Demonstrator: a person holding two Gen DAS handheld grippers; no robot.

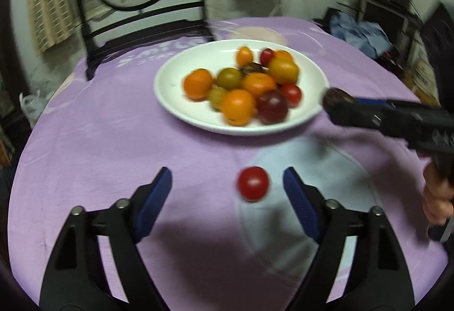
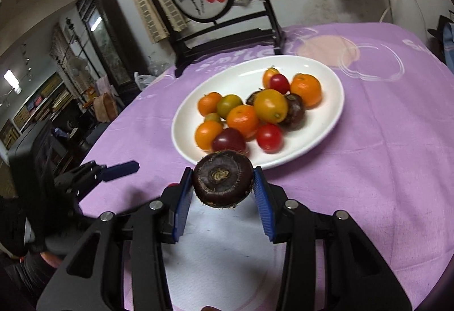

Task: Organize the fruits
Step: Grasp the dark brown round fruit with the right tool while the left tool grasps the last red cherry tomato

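Between the left hand-held gripper's (image 1: 227, 189) parted pads sits a red tomato (image 1: 253, 184), ungrasped. Right hand-held gripper (image 2: 224, 183) clamps a dark water chestnut (image 2: 222, 183); centre before squeezing gently.

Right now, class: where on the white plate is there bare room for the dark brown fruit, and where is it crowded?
The white oval plate is bare along its left, chair-side half. The heap of orange, red and dark fruits crowds the middle and right. The right gripper grips the dark brown fruit.
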